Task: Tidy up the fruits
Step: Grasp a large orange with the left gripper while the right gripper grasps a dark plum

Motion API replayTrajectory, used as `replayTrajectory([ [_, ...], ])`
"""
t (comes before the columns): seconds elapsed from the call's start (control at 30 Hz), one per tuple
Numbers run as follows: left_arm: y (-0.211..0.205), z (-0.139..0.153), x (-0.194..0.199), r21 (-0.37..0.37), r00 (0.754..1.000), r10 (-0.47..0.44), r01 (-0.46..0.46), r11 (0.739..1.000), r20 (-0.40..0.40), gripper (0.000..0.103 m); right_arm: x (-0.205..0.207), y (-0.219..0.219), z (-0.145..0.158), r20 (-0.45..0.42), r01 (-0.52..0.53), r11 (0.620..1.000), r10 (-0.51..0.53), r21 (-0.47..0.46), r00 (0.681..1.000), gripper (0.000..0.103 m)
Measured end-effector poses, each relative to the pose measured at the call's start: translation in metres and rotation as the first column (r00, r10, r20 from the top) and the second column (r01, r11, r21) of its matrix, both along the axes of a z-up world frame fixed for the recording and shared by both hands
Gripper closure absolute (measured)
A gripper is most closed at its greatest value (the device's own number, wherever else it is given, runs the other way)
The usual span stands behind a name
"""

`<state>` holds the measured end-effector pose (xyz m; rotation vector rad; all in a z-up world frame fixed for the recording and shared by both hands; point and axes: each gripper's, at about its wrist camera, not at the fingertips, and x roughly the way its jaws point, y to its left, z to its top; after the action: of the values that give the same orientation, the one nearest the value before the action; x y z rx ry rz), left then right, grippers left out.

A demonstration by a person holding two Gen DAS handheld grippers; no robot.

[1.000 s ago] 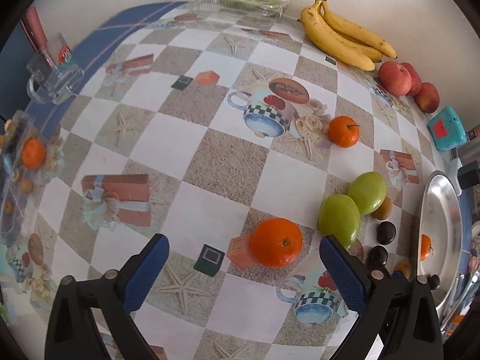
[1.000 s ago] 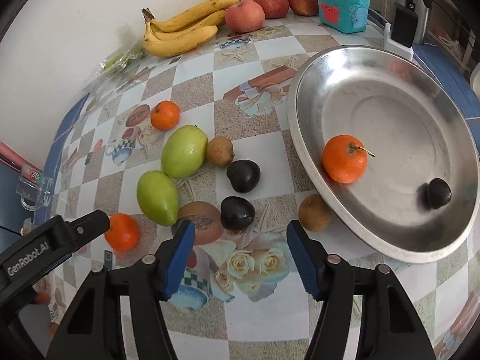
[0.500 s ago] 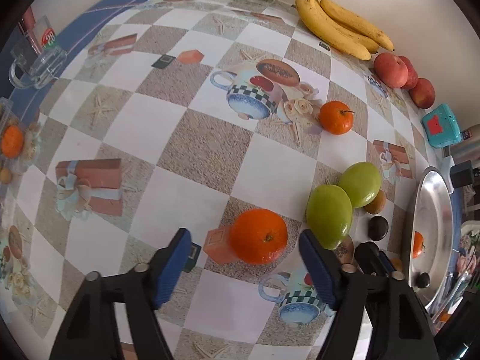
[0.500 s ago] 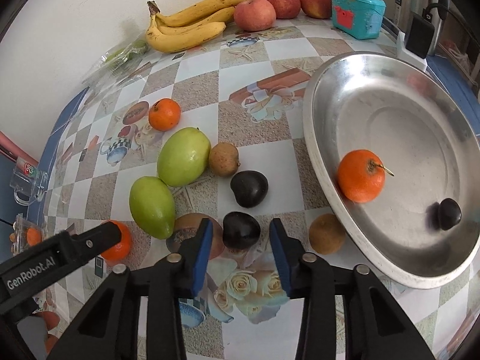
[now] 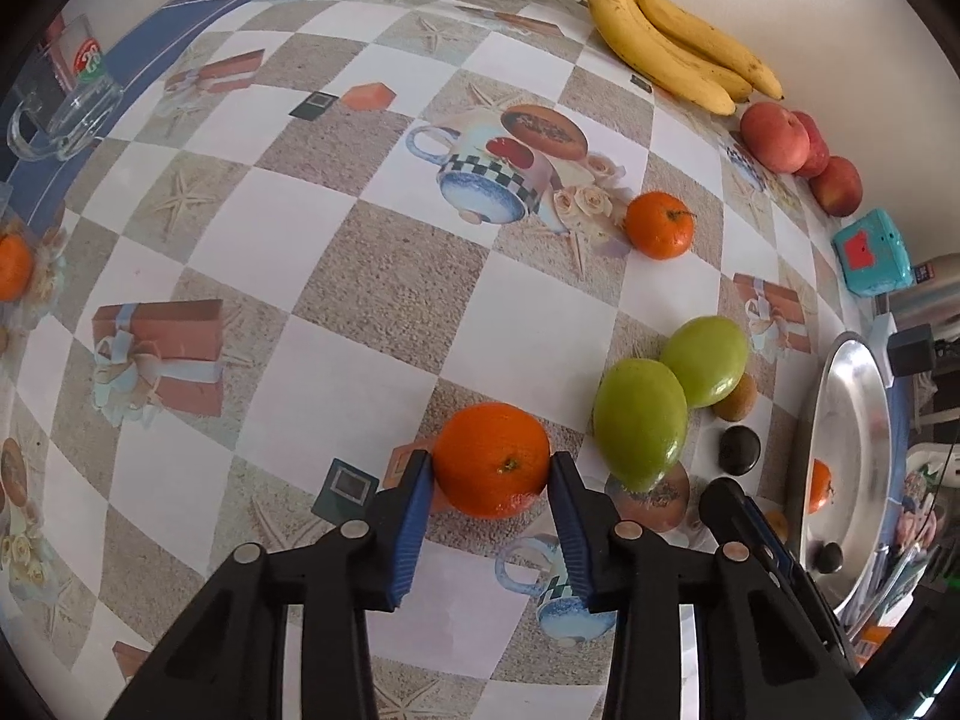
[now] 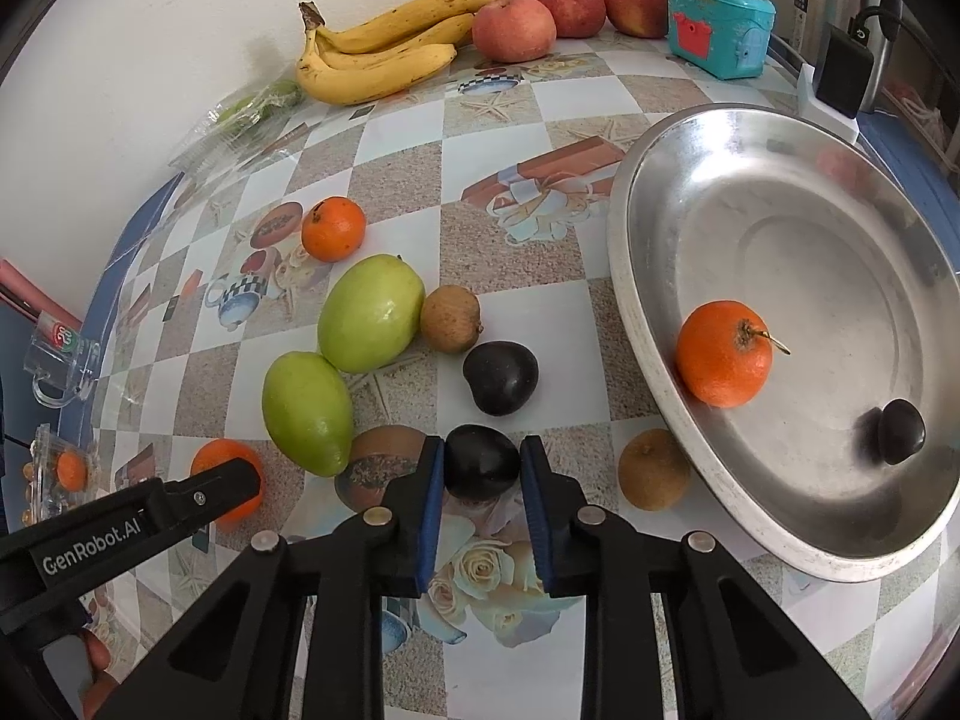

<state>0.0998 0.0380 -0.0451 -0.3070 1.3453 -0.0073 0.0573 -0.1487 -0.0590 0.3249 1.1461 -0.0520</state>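
Note:
My left gripper (image 5: 489,469) points steeply down with its jaws closing, and both blue pads touch the sides of an orange (image 5: 492,450) that rests on the patterned tablecloth. My right gripper (image 6: 483,456) has its jaws closing too, pads pressed on a dark plum (image 6: 482,468) lying on the cloth. To the right stands a steel plate (image 6: 840,228) with an orange (image 6: 723,354) and a dark plum (image 6: 900,432) in it. Two green mangoes (image 6: 372,312) lie between the two grippers. Another dark plum (image 6: 501,378) sits just beyond the right gripper.
Two brown fruits (image 6: 450,318) lie loose, one near the plate's rim. A small orange (image 6: 333,228) sits farther back. Bananas (image 6: 384,54), red apples (image 6: 513,27) and a teal box (image 6: 717,33) line the wall. A glass mug (image 5: 66,102) stands at the left edge.
Both grippers went from wide open to closed around their fruit: the left onto the orange, the right onto the dark plum. Both views drew slightly closer to the table.

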Motion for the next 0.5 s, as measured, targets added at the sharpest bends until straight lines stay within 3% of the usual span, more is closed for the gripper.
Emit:
replayTrajectory([
  [0.5,-0.001,0.031,-0.002,0.021,0.994,0.016,-0.018,1.0,0.105,0.061,-0.005,-0.001,0.026,0.07,-0.004,0.999,0.002,0.035,0.998,0.077],
])
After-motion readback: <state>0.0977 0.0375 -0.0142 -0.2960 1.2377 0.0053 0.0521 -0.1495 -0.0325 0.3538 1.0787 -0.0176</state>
